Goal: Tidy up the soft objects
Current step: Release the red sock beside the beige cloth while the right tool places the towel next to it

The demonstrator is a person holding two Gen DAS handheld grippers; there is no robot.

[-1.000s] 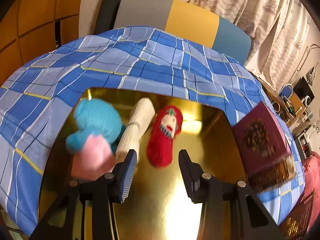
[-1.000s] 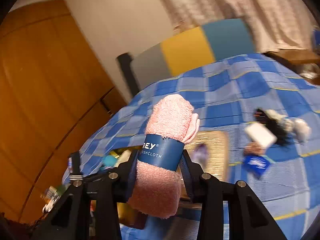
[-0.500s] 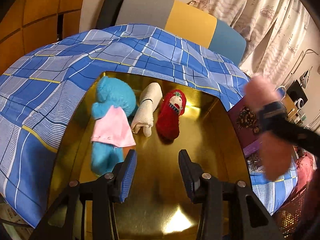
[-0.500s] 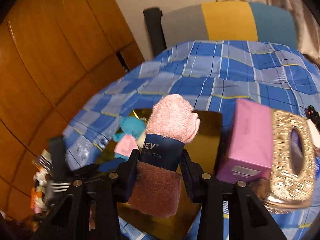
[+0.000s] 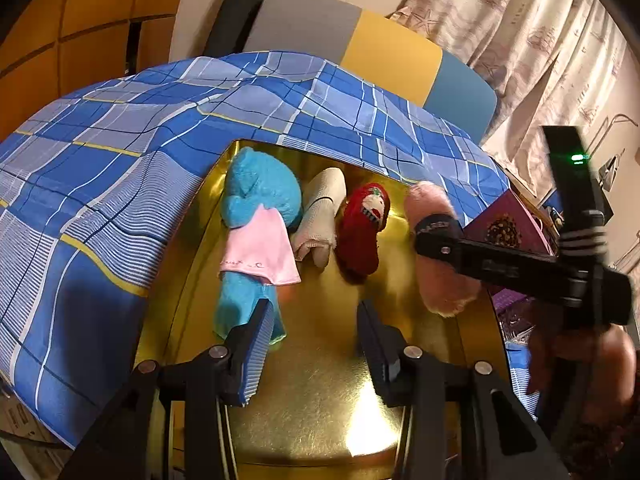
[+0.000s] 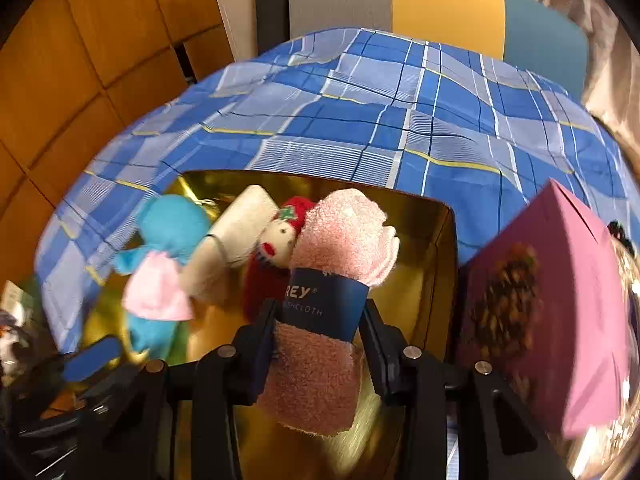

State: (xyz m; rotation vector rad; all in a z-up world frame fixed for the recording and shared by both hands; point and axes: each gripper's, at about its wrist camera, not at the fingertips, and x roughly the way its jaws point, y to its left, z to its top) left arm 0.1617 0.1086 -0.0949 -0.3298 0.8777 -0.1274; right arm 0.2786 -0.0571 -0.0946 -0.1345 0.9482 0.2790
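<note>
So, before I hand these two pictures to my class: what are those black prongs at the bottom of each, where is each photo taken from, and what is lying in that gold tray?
The black prongs are two-finger grippers. No robot arm is involved: a person holds one gripper in each hand, and a wide-angle camera on each looks forward along its fingers.

The left wrist view looks past the left gripper, whose jaws stand apart with nothing between them. The right wrist view looks past the right gripper, clamped on a rolled pink dishcloth with a dark blue paper band.

Below lies a shiny gold tray on a blue checked cloth. In the tray, side by side, lie a blue plush toy in a pink dress, a rolled cream cloth and a red knitted doll. A purple box stands beside the tray.
</note>
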